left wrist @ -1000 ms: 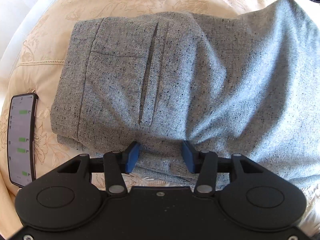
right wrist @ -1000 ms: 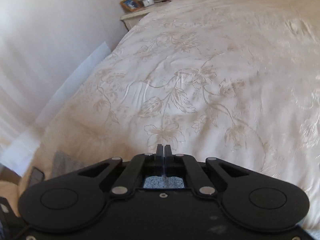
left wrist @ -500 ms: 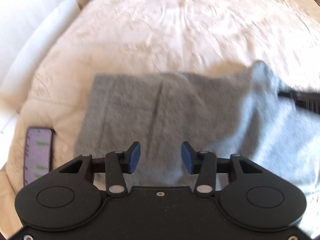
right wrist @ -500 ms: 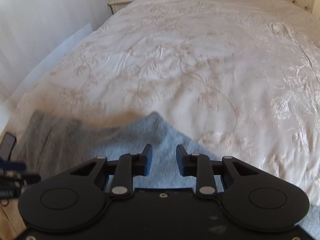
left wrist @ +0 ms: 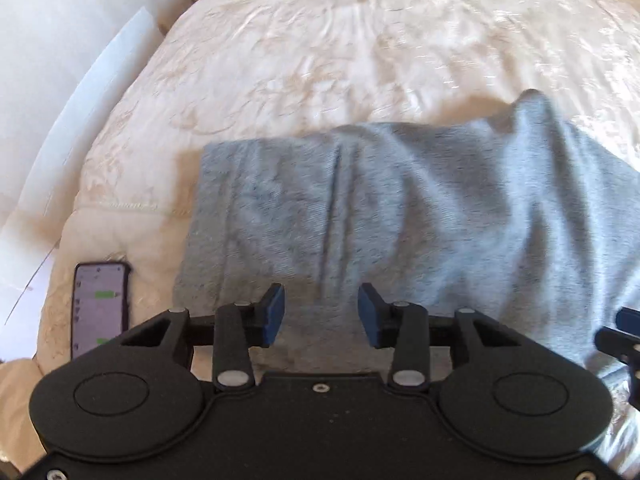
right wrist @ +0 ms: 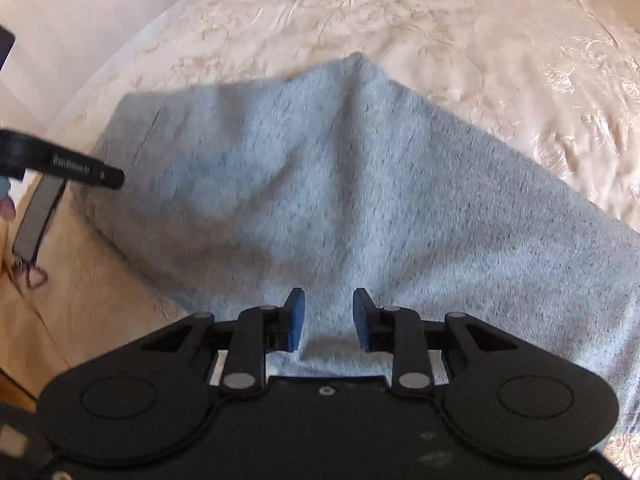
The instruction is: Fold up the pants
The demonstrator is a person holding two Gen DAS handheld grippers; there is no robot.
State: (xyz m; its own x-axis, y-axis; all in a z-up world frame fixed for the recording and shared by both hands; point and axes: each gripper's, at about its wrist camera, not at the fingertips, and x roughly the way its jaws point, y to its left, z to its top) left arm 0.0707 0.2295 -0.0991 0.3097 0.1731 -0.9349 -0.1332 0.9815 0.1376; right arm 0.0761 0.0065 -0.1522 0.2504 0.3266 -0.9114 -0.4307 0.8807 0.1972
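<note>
- The pants (left wrist: 400, 216), made of light grey cloth flecked with dark specks, are seen lying on a cream bedspread (left wrist: 340, 40) with an embossed flower pattern.
- They are folded over on themselves into a broad, roughly flat bundle near the bed's edge.
- A straight folded edge is shown on the left side in the left wrist view, with a seam running down the top layer.
- The top layer is rumpled, with soft creases, and one corner (right wrist: 358, 60) is raised into a peak at the far side.
- On the right, the cloth is spread wider.
</note>
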